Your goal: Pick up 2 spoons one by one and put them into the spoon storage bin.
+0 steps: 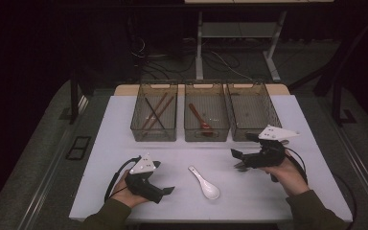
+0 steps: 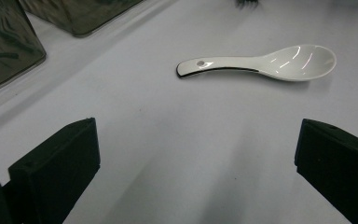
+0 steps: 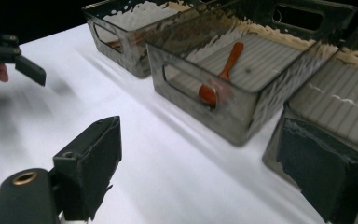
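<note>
Item 1, white ceramic spoon: laid flat on the desk, bowl up. In the left gripper view it is seen ahead of the jaws, beyond their tips and between their lines, handle toward the left jaw, bowl toward the right jaw; no contact with either.

Item 2, left gripper: held low over the desk in the person's left hand. Jaws are set wide apart, nothing between them, bare desk beneath.

Item 3, right gripper: held in the right hand. Jaws are spread wide and nothing is gripped. In the right gripper view the near wall of the middle bin is found just ahead of the jaws, a red-brown spoon lying inside it; the right-hand bin is met at the right jaw's tip, contact not determinable.

Item 4, left-hand bin: brown chopsticks are crossed inside; positioned farthest beyond the left jaw in the right gripper view.

The white spoon lies between the two grippers, apart from both.
</note>
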